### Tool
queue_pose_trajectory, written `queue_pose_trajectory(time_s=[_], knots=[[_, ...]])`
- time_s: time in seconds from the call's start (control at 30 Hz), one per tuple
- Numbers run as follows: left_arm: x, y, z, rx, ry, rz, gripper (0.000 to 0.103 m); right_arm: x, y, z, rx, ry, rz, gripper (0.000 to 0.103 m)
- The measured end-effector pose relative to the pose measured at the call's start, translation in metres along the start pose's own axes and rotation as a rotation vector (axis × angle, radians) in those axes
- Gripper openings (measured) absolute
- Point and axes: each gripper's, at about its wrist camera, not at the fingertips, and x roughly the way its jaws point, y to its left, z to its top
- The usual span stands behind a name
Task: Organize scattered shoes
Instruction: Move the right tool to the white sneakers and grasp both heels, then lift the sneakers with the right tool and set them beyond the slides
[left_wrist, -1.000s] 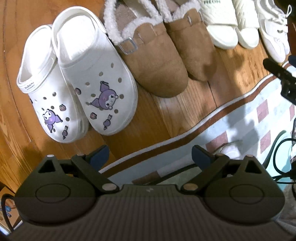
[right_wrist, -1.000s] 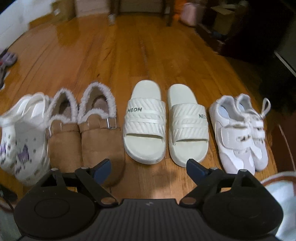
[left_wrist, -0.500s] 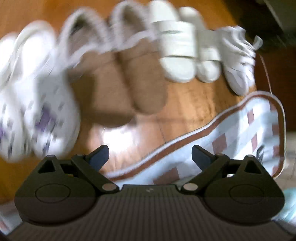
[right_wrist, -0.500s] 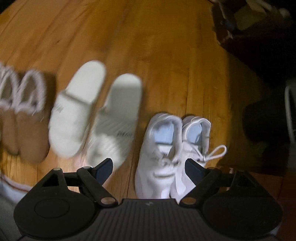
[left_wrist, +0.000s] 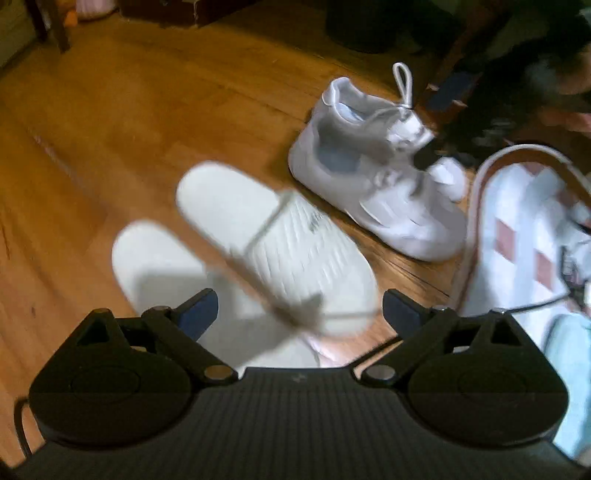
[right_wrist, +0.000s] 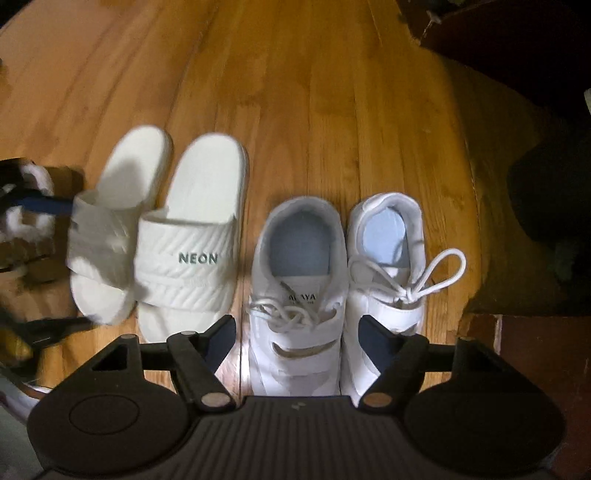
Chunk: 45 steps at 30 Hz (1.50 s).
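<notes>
Warm wooden floor (left_wrist: 129, 122) fills the left wrist view, with dark furniture along the top edge and a checked rug (left_wrist: 517, 236) at the right. A second ago this camera looked at white clogs and brown fur-lined slippers; now the cream slides (left_wrist: 295, 251) lie blurred in the centre and the white sneakers (left_wrist: 373, 177) sit at upper right, toes near the rug's border. The left gripper (left_wrist: 299, 308) hangs above the slides' toes, its jaws spread wide with nothing between them, as before.

In the right wrist view the same floor (right_wrist: 314, 92) runs to a dark corner at the right. The whole row seen earlier has slid leftward: only a sliver of a brown slipper (right_wrist: 33, 236) shows at the left edge, the slides (right_wrist: 188, 251) marked NEON sit centre-left, and the sneakers (right_wrist: 299, 288) are at centre, side by side and touching. The right gripper (right_wrist: 297, 338) is closing, its fingers either side of the left-hand sneaker's laced front, not pressing it.
</notes>
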Motion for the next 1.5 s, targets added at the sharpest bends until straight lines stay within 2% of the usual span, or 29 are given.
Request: queue_pose_trajectory(time_s=[0.07, 0.1, 0.2, 0.33, 0.53, 0.77, 1.03, 1.1, 1.17, 1.23, 1.3, 1.33, 1.37, 1.4, 1.43, 1.5], knots=[[0.012, -0.003, 0.013, 0.018, -0.014, -0.023, 0.097, 0.006, -0.010, 0.006, 0.002, -0.030, 0.009, 0.074], [0.012, 0.001, 0.016, -0.022, -0.039, -0.058, 0.097, 0.015, -0.019, 0.011, 0.020, -0.039, 0.021, 0.074], [0.017, 0.012, 0.023, -0.114, -0.046, -0.197, 0.097, 0.028, -0.030, 0.020, 0.019, -0.030, 0.017, 0.074], [0.029, 0.007, 0.026, -0.126, -0.063, -0.253, 0.097, 0.044, -0.049, 0.030, 0.024, -0.017, 0.010, 0.074], [0.042, 0.002, 0.027, -0.131, -0.053, -0.254, 0.097, 0.074, -0.066, 0.028, 0.030, 0.009, 0.020, 0.074], [0.043, 0.020, 0.034, -0.204, -0.047, -0.293, 0.097, 0.094, -0.072, 0.040, 0.009, 0.010, 0.045, 0.074], [0.042, 0.023, 0.038, -0.228, -0.078, -0.321, 0.097, 0.118, -0.057, 0.053, -0.085, 0.066, 0.104, 0.073], [0.041, 0.023, 0.038, -0.229, -0.078, -0.322, 0.097, 0.124, -0.054, 0.050, -0.088, 0.052, 0.110, 0.073], [0.042, 0.025, 0.039, -0.235, -0.081, -0.316, 0.097, 0.136, -0.056, 0.046, -0.050, 0.013, 0.049, 0.073], [0.043, 0.027, 0.039, -0.244, -0.082, -0.306, 0.097, 0.141, -0.060, 0.045, 0.000, -0.041, 0.024, 0.072], [0.045, 0.029, 0.039, -0.255, -0.078, -0.297, 0.097, 0.143, -0.066, 0.045, 0.060, -0.103, 0.019, 0.068], [0.047, 0.030, 0.039, -0.261, -0.076, -0.295, 0.097, 0.145, -0.067, 0.046, 0.089, -0.113, 0.026, 0.058], [0.048, 0.031, 0.039, -0.263, -0.074, -0.295, 0.097, 0.145, -0.065, 0.045, 0.121, -0.125, 0.047, 0.037], [0.048, 0.031, 0.040, -0.263, -0.076, -0.294, 0.097, 0.144, -0.062, 0.044, 0.136, -0.137, 0.042, 0.033], [0.048, 0.032, 0.041, -0.263, -0.083, -0.287, 0.097, 0.143, -0.058, 0.043, 0.145, -0.147, 0.025, 0.025], [0.046, 0.034, 0.041, -0.263, -0.095, -0.280, 0.097, 0.140, -0.055, 0.039, 0.179, -0.169, 0.009, 0.022]])
